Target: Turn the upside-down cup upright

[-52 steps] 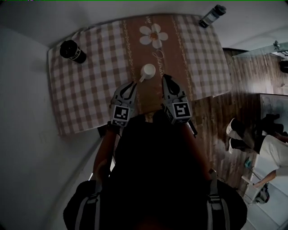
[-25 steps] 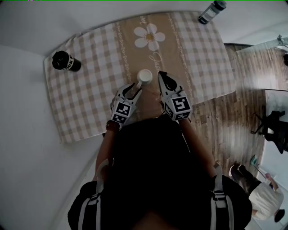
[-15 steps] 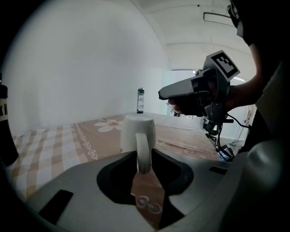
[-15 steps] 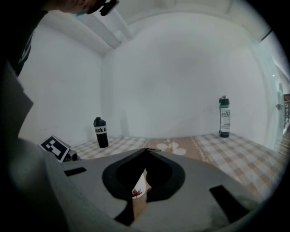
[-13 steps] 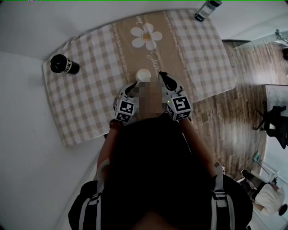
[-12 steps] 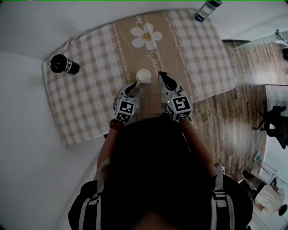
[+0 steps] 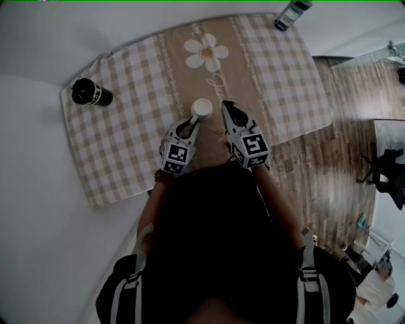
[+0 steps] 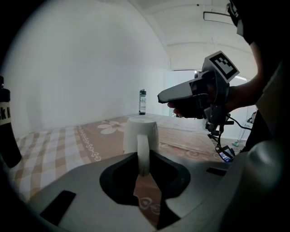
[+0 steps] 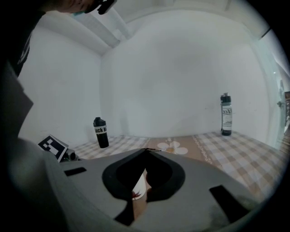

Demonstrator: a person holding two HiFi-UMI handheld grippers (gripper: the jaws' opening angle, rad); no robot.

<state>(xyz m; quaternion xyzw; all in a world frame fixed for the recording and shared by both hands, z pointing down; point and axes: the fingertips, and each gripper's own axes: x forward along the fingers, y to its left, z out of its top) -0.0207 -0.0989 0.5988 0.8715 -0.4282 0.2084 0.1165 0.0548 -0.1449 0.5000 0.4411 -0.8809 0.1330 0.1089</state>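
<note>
**A:** From the head view, where is the cup (image 7: pixel 202 108)?

**B:** Mouth down on the tan middle band of the checked cloth (image 7: pixel 126 139) that covers the counter, below the daisy print (image 7: pixel 207 50). The left claw (image 7: pixel 190 121) reaches it from below left. The right claw (image 7: pixel 225 106) lies just beside it on the right. A black bottle (image 7: pixel 90 93) stands at the far left corner and a clear bottle (image 7: pixel 290 12) at the far right one.

**A:** And the left gripper view?

**B:** The cup's handle (image 8: pixel 143 154) points straight at the camera and stands between the jaws. The left claw (image 8: pixel 143 157) is closing on the handle, with its tips flush against both sides. The cup's flat base faces up. The right claw (image 8: pixel 159 97) hangs to the right, above the cloth.

**A:** The right gripper view?

**B:** The right claw (image 9: pixel 146 150) has its jaws drawn together, tips meeting, nothing gripped. A sliver of the cup (image 9: pixel 139 186) shows through the gap beneath them. Both bottles stand by the wall.
</note>
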